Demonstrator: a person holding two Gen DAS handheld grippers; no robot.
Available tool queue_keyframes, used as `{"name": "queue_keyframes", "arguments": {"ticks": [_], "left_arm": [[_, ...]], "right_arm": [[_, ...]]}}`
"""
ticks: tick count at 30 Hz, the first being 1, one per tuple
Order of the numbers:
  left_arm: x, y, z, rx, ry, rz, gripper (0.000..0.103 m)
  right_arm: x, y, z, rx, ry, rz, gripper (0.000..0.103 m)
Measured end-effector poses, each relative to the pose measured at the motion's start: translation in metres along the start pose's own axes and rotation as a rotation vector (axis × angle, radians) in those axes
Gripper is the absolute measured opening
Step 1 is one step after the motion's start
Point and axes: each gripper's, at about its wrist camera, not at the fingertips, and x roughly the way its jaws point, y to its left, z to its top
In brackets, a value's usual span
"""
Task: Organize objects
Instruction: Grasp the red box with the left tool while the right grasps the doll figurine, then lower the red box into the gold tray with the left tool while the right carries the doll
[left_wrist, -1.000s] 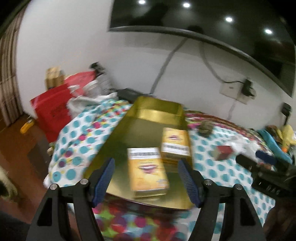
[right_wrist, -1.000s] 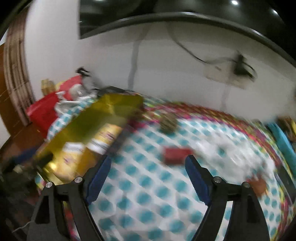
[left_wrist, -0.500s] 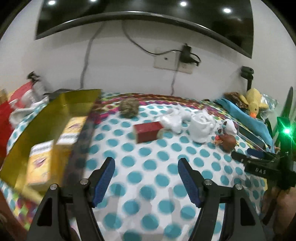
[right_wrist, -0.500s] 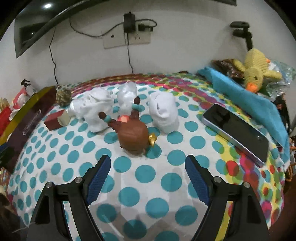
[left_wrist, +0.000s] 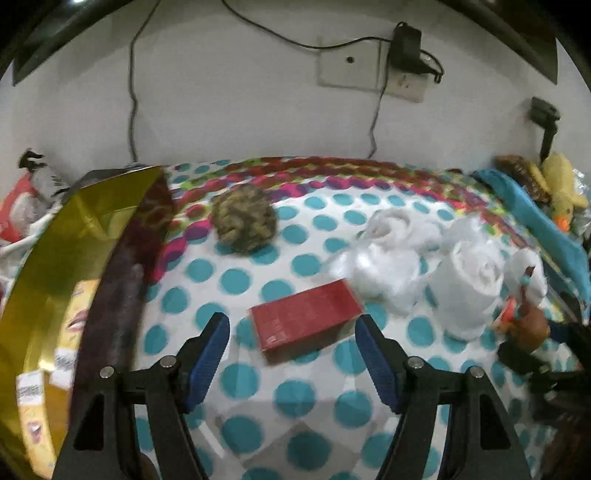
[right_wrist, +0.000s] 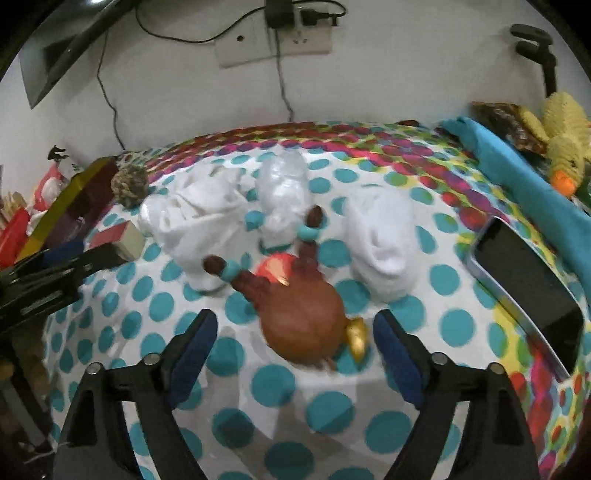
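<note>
My left gripper (left_wrist: 293, 328) is open, its blue pads on either side of a red box (left_wrist: 304, 319) lying flat on the polka-dot cloth; the box also shows in the right wrist view (right_wrist: 118, 236). My right gripper (right_wrist: 295, 332) is open around a brown reindeer toy (right_wrist: 301, 319) with teal-banded antlers. A gold tray (left_wrist: 55, 266) at the left holds yellow boxes (left_wrist: 70, 332). A brown-green yarn ball (left_wrist: 245, 218) and white rolled cloths (left_wrist: 388, 254) lie behind the box.
A phone (right_wrist: 528, 288) lies at the right near a blue cloth (right_wrist: 517, 170) and a yellow duck toy (right_wrist: 565, 140). White rolled socks (right_wrist: 380, 236) stand behind the reindeer. Wall socket and cables are at the back.
Both grippers swung right from the gold tray, then moved forward and closer: the left onto the red box, the right onto the reindeer toy. Both stayed open.
</note>
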Motion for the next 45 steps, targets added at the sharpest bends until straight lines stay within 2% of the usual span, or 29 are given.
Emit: {"name": "queue_keyframes", "arguments": {"ticks": [1,2,3,4,9,15,18,22,25,29,32,37,43,45], "left_arm": [[0.005,-0.003,0.001,0.017,0.011,0.019,0.072],[0.011,-0.005,0.002,0.023,0.025,0.017,0.072],[0.015,-0.006,0.002,0.017,0.034,0.010,0.072],[0.017,-0.008,0.002,0.018,0.036,0.015,0.072],[0.023,-0.010,0.004,0.018,0.045,0.012,0.072],[0.023,-0.007,0.004,0.002,0.044,-0.058,0.068],[0.012,-0.008,0.002,0.021,0.008,-0.050,0.068],[-0.021,-0.004,-0.001,-0.007,-0.052,-0.061,0.068],[-0.048,-0.002,-0.001,-0.012,-0.098,-0.034,0.068],[-0.074,0.013,-0.007,-0.038,-0.113,0.011,0.068],[-0.082,0.025,-0.014,-0.056,-0.102,0.047,0.068],[-0.092,0.038,-0.026,-0.090,-0.094,0.064,0.068],[-0.111,0.057,-0.032,-0.113,-0.128,0.072,0.068],[-0.116,0.072,-0.033,-0.139,-0.133,0.098,0.068]], "right_arm": [[0.001,0.004,0.001,-0.023,0.000,-0.014,0.066],[0.003,0.006,0.003,-0.037,0.004,-0.027,0.062],[0.002,0.006,0.003,-0.043,0.001,-0.025,0.051],[0.002,0.006,0.003,-0.040,-0.004,-0.020,0.047],[0.001,0.007,0.002,-0.035,-0.007,-0.012,0.047],[-0.010,0.006,-0.006,-0.021,-0.024,0.006,0.047],[-0.015,0.007,-0.011,-0.013,-0.027,0.017,0.047],[-0.025,0.011,-0.019,-0.006,-0.045,0.033,0.047],[-0.034,0.018,-0.020,-0.018,-0.066,0.044,0.047],[-0.043,0.030,-0.019,-0.025,-0.088,0.060,0.047],[-0.048,0.039,-0.019,-0.031,-0.095,0.067,0.047],[-0.055,0.054,-0.022,-0.052,-0.097,0.077,0.047],[-0.058,0.074,-0.021,-0.084,-0.100,0.095,0.047],[-0.060,0.085,-0.016,-0.098,-0.106,0.104,0.047]]}}
